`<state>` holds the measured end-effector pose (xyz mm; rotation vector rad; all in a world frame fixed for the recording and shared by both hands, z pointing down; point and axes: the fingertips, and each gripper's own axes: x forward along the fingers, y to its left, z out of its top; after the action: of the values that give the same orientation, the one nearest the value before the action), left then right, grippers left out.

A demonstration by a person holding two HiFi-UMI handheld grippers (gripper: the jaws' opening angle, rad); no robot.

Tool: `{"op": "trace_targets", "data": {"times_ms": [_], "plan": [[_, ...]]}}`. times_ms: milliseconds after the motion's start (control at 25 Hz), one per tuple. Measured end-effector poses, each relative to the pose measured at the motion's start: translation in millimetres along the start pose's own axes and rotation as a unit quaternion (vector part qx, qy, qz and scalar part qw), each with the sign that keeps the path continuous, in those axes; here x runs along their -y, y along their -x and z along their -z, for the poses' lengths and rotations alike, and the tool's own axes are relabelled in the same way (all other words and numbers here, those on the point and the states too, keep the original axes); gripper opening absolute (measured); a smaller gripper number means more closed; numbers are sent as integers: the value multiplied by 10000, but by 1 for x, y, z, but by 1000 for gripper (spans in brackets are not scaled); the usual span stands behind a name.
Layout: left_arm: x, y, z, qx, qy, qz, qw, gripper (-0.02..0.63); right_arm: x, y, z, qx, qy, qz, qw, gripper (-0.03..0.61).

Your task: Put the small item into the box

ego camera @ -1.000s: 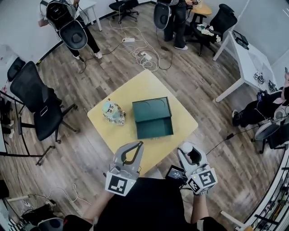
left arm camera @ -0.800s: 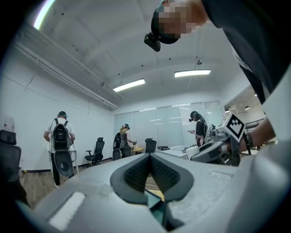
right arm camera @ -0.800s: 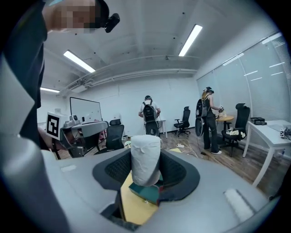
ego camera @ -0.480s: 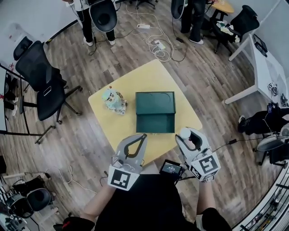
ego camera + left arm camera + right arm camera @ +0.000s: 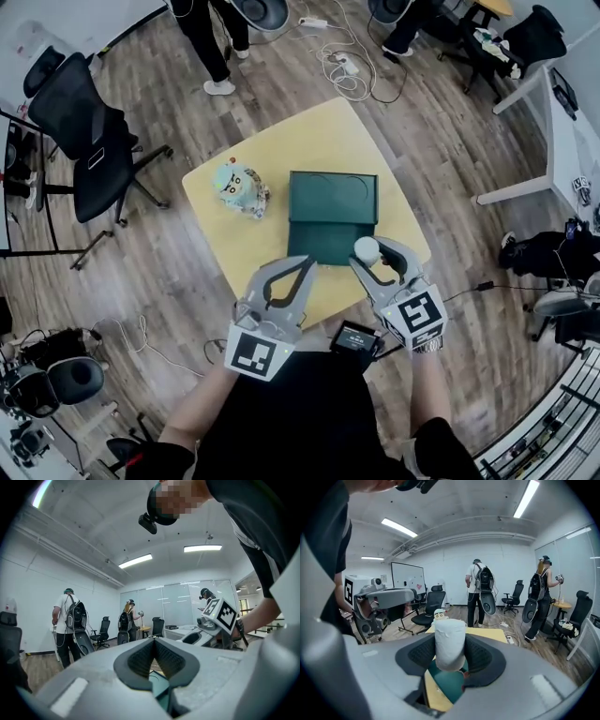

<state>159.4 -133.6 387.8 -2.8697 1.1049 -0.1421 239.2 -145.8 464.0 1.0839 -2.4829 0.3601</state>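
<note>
A dark green open box [image 5: 333,217] lies in the middle of the square yellow table [image 5: 281,155]. My right gripper [image 5: 372,253] is shut on a small white cylinder [image 5: 366,248] and holds it over the box's near edge. In the right gripper view the cylinder [image 5: 450,641] stands upright between the pads, with the green box [image 5: 451,686] below it. My left gripper [image 5: 302,265] hovers over the table's near edge, left of the right one. Its tips meet and hold nothing. In the left gripper view [image 5: 153,641] a bit of the box [image 5: 160,687] shows below the jaws.
A small pale-blue toy figure [image 5: 240,187] stands on the table left of the box. A black office chair [image 5: 89,136] is at the left, and cables [image 5: 352,66] lie on the wooden floor beyond the table. A white desk [image 5: 562,122] is at the right. People stand at the back.
Both grippers moved forward towards the box. The right one carried the white cylinder from the table's near corner to the box's near edge. The head view shifted too.
</note>
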Motion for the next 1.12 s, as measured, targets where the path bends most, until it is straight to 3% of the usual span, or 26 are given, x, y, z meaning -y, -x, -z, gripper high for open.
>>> {"op": "trace_targets", "data": {"times_ms": [560, 1120], "plan": [[-20, -10, 41, -418, 437, -241, 9979, 2, -4, -72, 59, -1163, 153, -473, 9920, 184], [-40, -5, 60, -650, 663, -235, 9954, 2, -14, -118, 144, -2440, -20, -622, 9678, 186]]}}
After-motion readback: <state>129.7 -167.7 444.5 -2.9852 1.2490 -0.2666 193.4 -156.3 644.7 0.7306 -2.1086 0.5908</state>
